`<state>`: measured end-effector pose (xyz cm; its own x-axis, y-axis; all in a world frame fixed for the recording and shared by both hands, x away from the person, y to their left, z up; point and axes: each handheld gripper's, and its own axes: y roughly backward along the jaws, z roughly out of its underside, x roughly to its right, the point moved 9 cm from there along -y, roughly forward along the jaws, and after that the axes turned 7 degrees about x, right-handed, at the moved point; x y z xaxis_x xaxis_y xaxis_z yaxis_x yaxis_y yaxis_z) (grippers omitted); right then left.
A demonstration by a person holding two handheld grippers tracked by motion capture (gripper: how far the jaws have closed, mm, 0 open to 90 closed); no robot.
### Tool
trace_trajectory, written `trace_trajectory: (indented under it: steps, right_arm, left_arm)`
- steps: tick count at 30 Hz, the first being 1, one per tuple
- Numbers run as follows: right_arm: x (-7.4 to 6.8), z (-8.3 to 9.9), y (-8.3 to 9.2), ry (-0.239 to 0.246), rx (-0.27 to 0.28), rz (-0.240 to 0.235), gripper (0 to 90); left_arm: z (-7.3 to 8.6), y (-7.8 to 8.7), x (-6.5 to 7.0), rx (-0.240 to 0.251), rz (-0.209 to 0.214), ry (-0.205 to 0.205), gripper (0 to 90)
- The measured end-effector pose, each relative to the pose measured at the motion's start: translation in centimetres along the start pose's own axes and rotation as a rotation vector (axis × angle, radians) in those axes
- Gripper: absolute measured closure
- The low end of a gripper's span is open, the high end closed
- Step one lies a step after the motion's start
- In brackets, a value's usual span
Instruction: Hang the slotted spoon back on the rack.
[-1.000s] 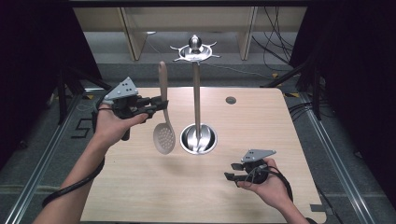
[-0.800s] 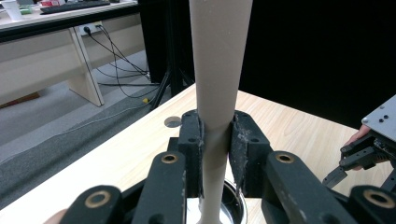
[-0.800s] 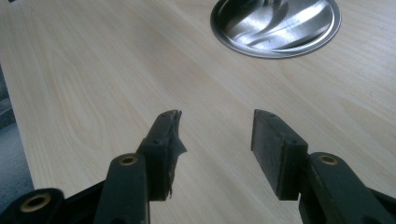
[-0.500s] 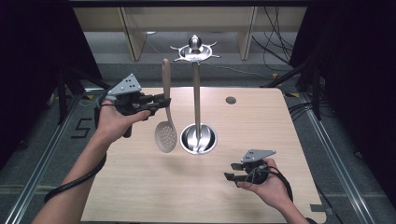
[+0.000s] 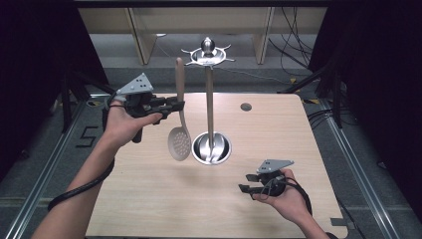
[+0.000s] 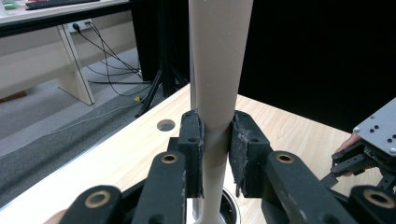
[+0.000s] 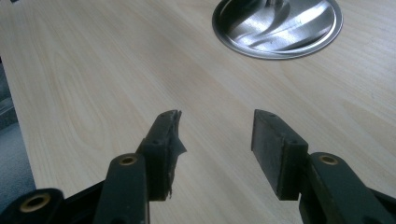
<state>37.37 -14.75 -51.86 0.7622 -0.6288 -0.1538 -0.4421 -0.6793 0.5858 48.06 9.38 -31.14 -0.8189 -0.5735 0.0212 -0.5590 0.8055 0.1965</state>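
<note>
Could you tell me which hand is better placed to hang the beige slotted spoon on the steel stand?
Left. Its claw already grips the beige slotted spoon beside the steel stand; the right claw sits open, low over the wooden table.

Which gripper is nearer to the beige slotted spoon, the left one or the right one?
Left. The left gripper is clamped on the handle of the slotted spoon. The right gripper rests low over the table, apart from the spoon, jaws open.

The high view looks forward and down over the whole surface. Each gripper view rides close and low on its tool, looking along the jaws. The right gripper view and the high view share the stand's round metal base.
</note>
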Motion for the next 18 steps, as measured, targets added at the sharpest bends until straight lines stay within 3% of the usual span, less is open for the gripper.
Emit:
trace_trajectory:
  steps: [7, 8, 9, 18]
  right_arm:
    - [0.09, -0.06, -0.06, 0.007, 0.005, 0.001, 52.0]
    - [0.28, -0.13, -0.05, 0.024, 0.008, 0.003, 52.0]
    - [0.07, -0.05, -0.02, 0.003, 0.003, 0.001, 52.0]
    - [0.28, -0.14, 0.01, 0.015, 0.013, 0.008, 52.0]
  left_arm:
    - [-0.08, -0.26, -0.15, -0.012, 0.007, 0.003, 74.8]
    - [-0.07, -0.32, -0.15, -0.013, 0.010, 0.005, 74.8]
    - [-0.02, -0.37, -0.15, -0.017, 0.011, 0.007, 74.8]
    - [0.35, -0.87, -0.05, -0.036, 0.025, 0.017, 74.8]
